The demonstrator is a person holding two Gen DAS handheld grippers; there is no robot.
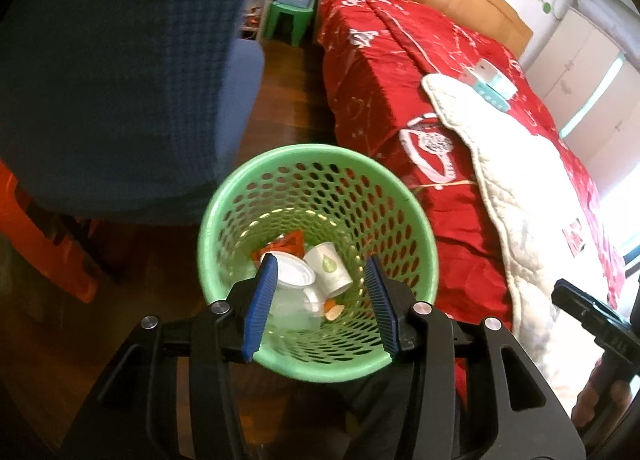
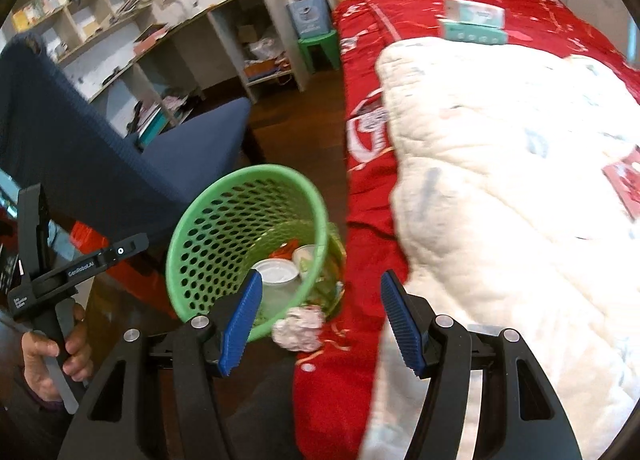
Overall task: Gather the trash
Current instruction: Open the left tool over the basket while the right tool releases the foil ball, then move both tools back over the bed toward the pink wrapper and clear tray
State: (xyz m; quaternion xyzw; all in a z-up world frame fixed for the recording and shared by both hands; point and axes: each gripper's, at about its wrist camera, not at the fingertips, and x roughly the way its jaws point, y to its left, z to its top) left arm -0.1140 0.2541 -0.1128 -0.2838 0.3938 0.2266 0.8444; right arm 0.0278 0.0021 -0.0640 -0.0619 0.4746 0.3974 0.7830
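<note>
A green perforated bin (image 1: pixel 280 158) stands on the floor beside the bed and also shows in the right wrist view (image 2: pixel 208 228). Inside lie a white paper cup (image 1: pixel 330 270), a clear plastic cup with a white lid (image 1: pixel 294 274) and an orange wrapper (image 1: pixel 286 244). My left gripper (image 1: pixel 322 294) is open and empty right above the bin's mouth. My right gripper (image 2: pixel 320 310) is open and empty above the bed's edge. A crumpled foil ball (image 2: pixel 298 326) is between its blue pads, by the bin's rim; whether it rests on the bed or is in the air, I cannot tell.
The bed has a red cover (image 2: pixel 404 0) and a white quilt (image 2: pixel 512 164); a tissue pack (image 2: pixel 474 24) lies on it. A blue chair (image 2: pixel 80 140) stands left of the bin, an orange box (image 1: pixel 48 236) beneath. Desk shelves (image 2: pixel 224 44) and a green stool (image 2: pixel 318 46) stand behind.
</note>
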